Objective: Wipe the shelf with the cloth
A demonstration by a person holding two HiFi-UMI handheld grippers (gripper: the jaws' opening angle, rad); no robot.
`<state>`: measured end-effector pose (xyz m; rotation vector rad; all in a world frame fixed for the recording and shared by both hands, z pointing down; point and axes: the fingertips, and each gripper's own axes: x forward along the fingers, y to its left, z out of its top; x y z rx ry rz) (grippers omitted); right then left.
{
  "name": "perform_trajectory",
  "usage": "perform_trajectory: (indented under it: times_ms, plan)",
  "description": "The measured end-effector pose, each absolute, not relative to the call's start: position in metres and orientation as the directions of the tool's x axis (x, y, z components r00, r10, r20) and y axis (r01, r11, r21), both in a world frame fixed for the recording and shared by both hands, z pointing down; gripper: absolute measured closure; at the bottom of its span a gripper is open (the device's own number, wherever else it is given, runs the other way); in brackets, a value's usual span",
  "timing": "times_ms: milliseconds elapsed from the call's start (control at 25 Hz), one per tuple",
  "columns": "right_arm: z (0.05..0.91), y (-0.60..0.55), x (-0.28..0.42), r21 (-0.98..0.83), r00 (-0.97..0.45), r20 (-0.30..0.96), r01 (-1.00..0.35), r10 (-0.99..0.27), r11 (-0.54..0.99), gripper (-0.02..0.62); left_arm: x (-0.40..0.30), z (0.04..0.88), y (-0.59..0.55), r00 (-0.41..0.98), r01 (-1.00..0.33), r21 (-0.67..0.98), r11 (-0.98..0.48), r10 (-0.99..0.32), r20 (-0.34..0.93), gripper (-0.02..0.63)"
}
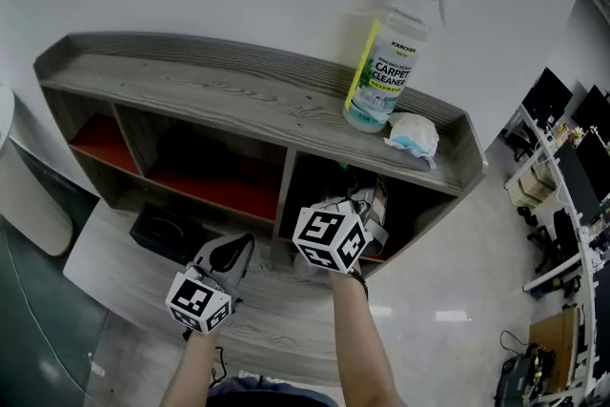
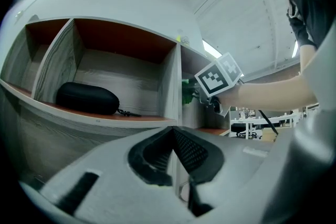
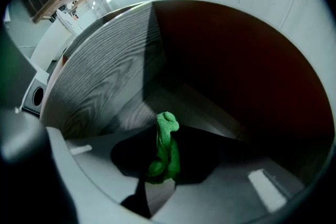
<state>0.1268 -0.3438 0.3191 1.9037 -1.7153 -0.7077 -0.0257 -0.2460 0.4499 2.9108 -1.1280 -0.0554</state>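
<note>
- The grey wood-grain shelf [image 1: 238, 100] stands against a white wall. It has a long top board and open compartments with red backs beneath.
- A spray bottle [image 1: 383, 62] of carpet cleaner stands upright near the right end of the top board.
- The right gripper [image 1: 367, 197] reaches into the right-hand compartment under that end. Its fingers [image 3: 202, 157] are pressed together on the green cloth.
- The left gripper [image 2: 174, 152] hangs low in front of the shelf, left of the right one. Its fingers [image 2: 193, 150] meet with nothing between them.
- A black zipped case [image 2: 86, 98] lies in a lower compartment on the left, well apart from the work.
- A crumpled white wad [image 1: 413, 134] lies just beside the bottle on the top board.
- The green cloth [image 3: 167, 134] is inside the right-hand compartment, with a narrow bunched tuft poking out past the fingertips. Whether it touches the compartment floor I cannot tell.
- It looks soft, light and limp, so it should fold under pressure instead of sliding stiffly.
- Little of it shows beyond the grip, so I judge that the wiping face is small.
- A hold nearer one edge would leave more cloth free to press flat on the wood.
</note>
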Motion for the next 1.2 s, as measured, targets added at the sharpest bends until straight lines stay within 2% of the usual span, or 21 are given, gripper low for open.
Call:
perform_trajectory:
  times_ms: [360,560,680,800,1000,1200]
  plan:
    - [0.319,-0.323,0.186,0.604,0.224,-0.071,-0.766,-0.972,-0.221,0.492,-0.008,0.449,-0.240,0.761,-0.647,0.025,-0.762,-0.648,-0.023,0.607]
    - [0.319,-0.319,0.199,0.574,0.253,-0.078,-0.780,-0.964,-0.252,0.492,-0.008,0.449,-0.238,0.759,-0.650,0.022,-0.760,-0.650,-0.022,0.607]
    - [0.316,-0.316,0.189,0.564,0.218,-0.102,-0.791,-0.971,-0.237,0.492,-0.012,0.448,-0.237,0.754,-0.657,0.021,-0.754,-0.657,-0.022,0.607]
    - [0.321,-0.315,0.157,0.572,0.118,-0.111,-0.804,-0.987,-0.160,0.492,-0.016,0.448,-0.237,0.747,-0.665,0.018,-0.747,-0.665,-0.022,0.607]
    - [0.353,-0.332,0.098,0.627,-0.029,-0.025,-0.779,-0.999,0.006,0.492,-0.022,0.447,-0.236,0.735,-0.677,0.015,-0.735,-0.678,-0.024,0.607]
    - [0.375,-0.352,0.098,0.634,-0.011,0.043,-0.773,-0.999,0.036,0.492,-0.029,0.447,-0.235,0.725,-0.689,0.015,-0.725,-0.689,-0.025,0.607]
